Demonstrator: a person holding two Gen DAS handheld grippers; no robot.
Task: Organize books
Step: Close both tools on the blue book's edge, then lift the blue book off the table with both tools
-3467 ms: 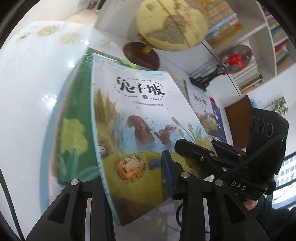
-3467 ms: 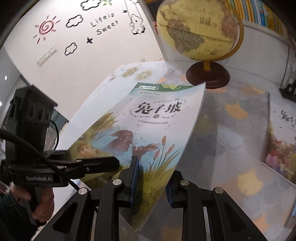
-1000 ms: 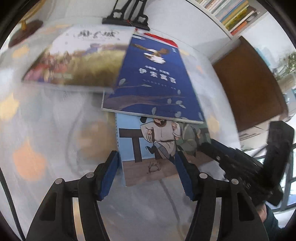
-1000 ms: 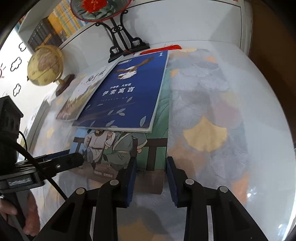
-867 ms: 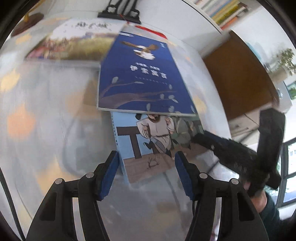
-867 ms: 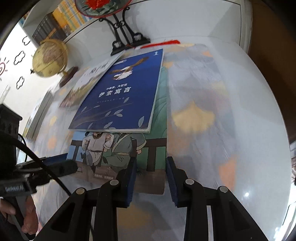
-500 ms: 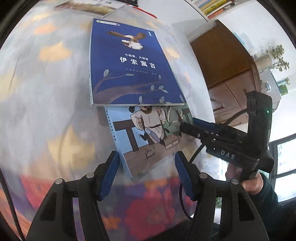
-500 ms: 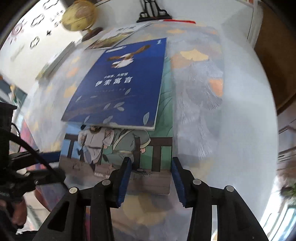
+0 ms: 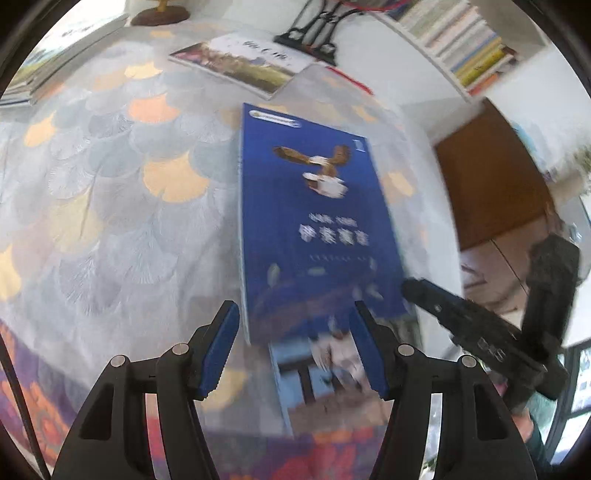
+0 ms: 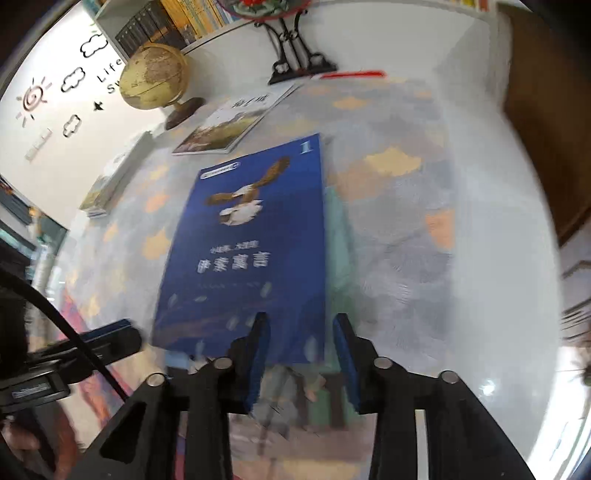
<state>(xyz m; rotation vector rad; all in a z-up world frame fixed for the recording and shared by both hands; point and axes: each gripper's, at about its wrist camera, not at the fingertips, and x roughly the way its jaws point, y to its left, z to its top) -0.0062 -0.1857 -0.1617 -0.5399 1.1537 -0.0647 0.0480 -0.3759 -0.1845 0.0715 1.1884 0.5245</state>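
Note:
A dark blue book with an eagle on its cover (image 9: 314, 221) (image 10: 251, 251) lies on top of an illustrated book with a robed figure (image 9: 332, 369) (image 10: 295, 391). My left gripper (image 9: 295, 347) hangs open above their near end, its blue pads apart on either side of the blue book's lower edge. My right gripper (image 10: 301, 350) hovers over the same near end towards the right corner, jaws closing, and I cannot see the pads pressing on either book. Each gripper shows in the other's view (image 9: 461, 321) (image 10: 103, 339).
A third book with a landscape cover (image 9: 240, 62) (image 10: 229, 125) lies further back by a black stand (image 9: 314, 33). A globe (image 10: 155, 77) and a stack of books (image 10: 107, 184) sit at the far left. A brown cabinet (image 9: 491, 184) stands past the table's right edge.
Both grippers left the rabbit book near the globe and came over to this pair. In the last second the books have come closer under the fingertips, and the right jaws widened, then narrowed.

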